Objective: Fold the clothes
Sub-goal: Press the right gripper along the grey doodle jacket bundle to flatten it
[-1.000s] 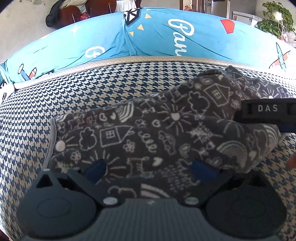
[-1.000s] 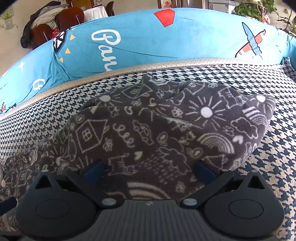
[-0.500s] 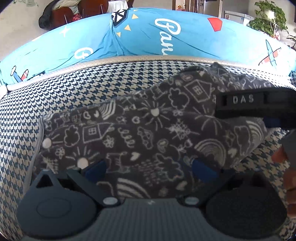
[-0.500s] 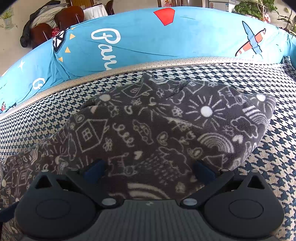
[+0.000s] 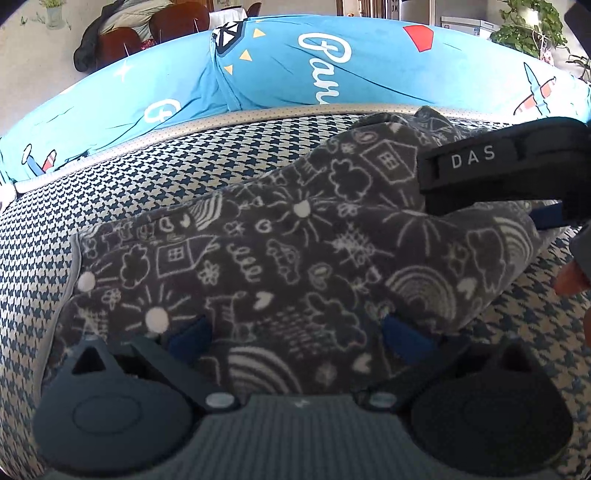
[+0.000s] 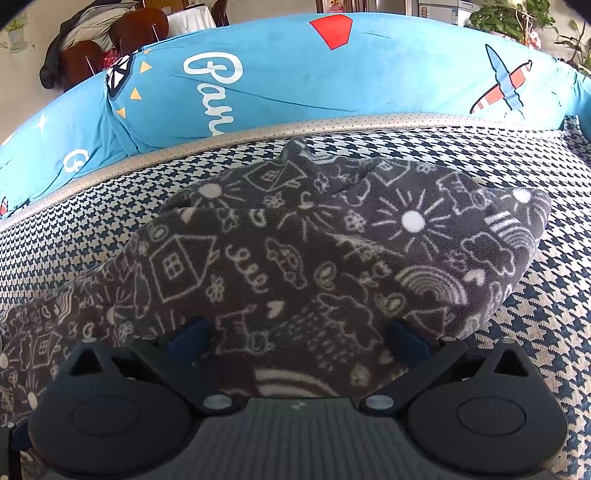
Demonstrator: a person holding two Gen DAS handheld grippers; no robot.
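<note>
Since the earlier frames, the left wrist view has drawn nearer the right gripper, whose black finger now reaches further in across the upper right, while the right wrist view is almost unchanged. Left wrist view: the left gripper (image 5: 297, 334) has its jaws spread wide, its blue fingertips (image 5: 186, 338) sunk against the near edge of the grey doodle-print garment (image 5: 280, 258), which fills the gap between them; nothing is pinched. The right gripper (image 5: 495, 177) enters from the right, resting on the garment's raised right end; its finger bears the white lettering "DAS", and whether it is gripping cannot be told from here. Part of a hand (image 5: 574, 273) shows at the right edge. The garment lies bunched lengthwise on a houndstooth cushion (image 5: 122, 177) in navy and cream, edged by a beige piped border (image 5: 177, 129). Behind it runs a blue printed cover (image 5: 280, 74) with white cursive lettering, legible only as "Par", beside a red shape and an aeroplane motif. Right wrist view: the right gripper (image 6: 295, 338) likewise has its jaws wide apart, blue fingertips (image 6: 406, 341) pressed at the garment's (image 6: 295, 251) near edge with the cloth humped between them. The garment trails off to the lower left across the cushion (image 6: 546, 302). Beyond the blue cover (image 6: 295, 74) stand brown chairs (image 6: 122, 37) draped with a dark coat, and potted plants (image 6: 498, 16) at the upper right.
</note>
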